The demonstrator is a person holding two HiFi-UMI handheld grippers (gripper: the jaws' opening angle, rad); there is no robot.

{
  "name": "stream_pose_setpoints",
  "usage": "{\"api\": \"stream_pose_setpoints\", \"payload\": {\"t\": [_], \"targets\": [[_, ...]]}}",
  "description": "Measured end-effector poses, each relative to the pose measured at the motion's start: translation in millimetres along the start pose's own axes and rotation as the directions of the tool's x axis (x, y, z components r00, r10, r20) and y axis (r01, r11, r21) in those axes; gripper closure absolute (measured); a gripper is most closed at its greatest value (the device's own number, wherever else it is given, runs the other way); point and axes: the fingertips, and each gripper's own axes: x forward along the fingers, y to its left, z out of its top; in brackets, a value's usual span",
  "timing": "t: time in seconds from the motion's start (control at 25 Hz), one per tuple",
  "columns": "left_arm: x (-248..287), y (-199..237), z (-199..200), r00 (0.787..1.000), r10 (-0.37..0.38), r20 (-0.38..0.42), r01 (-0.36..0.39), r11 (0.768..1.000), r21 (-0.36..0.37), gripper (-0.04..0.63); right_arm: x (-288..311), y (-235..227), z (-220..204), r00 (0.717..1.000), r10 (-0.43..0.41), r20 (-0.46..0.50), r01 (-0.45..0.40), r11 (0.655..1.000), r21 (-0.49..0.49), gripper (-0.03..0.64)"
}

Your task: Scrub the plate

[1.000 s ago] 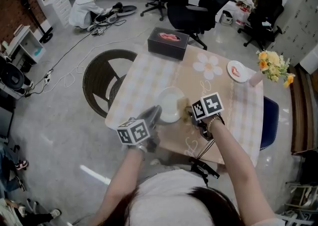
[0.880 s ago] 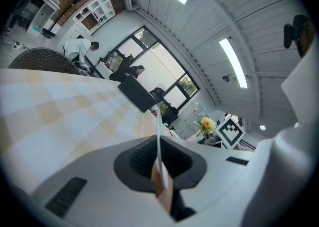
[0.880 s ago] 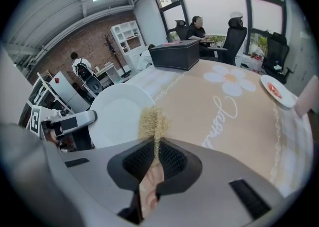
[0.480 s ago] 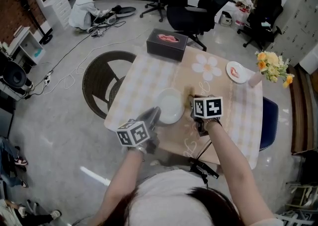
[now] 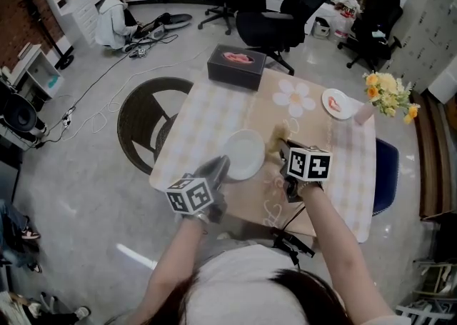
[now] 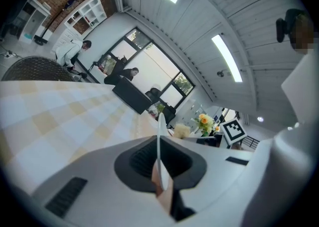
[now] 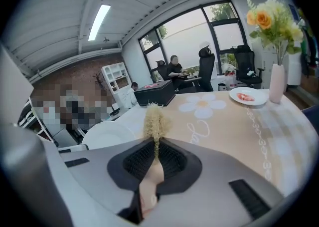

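A white plate (image 5: 243, 153) is held tilted over the checked table (image 5: 207, 113), with my left gripper (image 5: 218, 168) shut on its near rim. The left gripper view shows the plate (image 6: 159, 136) edge-on, running out from between the shut jaws of the left gripper (image 6: 160, 171). My right gripper (image 5: 285, 149) is shut on a yellowish fibrous scrubber (image 5: 280, 136), which hangs just right of the plate, apart from it. In the right gripper view the scrubber (image 7: 155, 120) sticks out of the right gripper (image 7: 155, 157), and the plate (image 7: 107, 135) lies to its left.
A black box (image 5: 236, 65) with a pink item on top sits at the table's far edge. A small plate of red food (image 5: 337, 103) and a vase of flowers (image 5: 385, 93) stand at the far right. A wicker chair (image 5: 146, 120) is left of the table.
My right gripper has drawn the scrubber away from the plate's right rim, farther out and to the right. The left gripper still holds the plate in nearly the same place.
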Motion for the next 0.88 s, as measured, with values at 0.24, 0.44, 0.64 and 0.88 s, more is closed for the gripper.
{"api": "stream_pose_setpoints", "payload": {"t": [0.24,0.44,0.64,0.88], "targets": [[-0.2,-23.8,15.9,0.999,-0.040,-0.033,0.048,0.949,0.313,0.575,-20.8,14.4,6.8,0.998,0.043,0.042,-0.039,0.995,-0.093,0.588],[-1.4,-39.0,38.0,0.999,-0.046,-0.022,0.051,0.834,0.550,0.575,-30.2,17.0,9.8,0.997,0.048,0.056,-0.040,0.991,-0.129,0.588],[1.8,-55.5,43.0,0.999,0.001,-0.037,0.030,0.554,0.832,0.575,-35.1,14.9,9.5,0.997,0.045,0.062,-0.035,0.988,-0.153,0.588],[7.1,-60.2,27.4,0.994,0.097,-0.047,0.031,0.163,0.986,0.575,-39.1,17.5,9.2,0.997,0.046,0.056,-0.034,0.980,-0.197,0.588]]}}
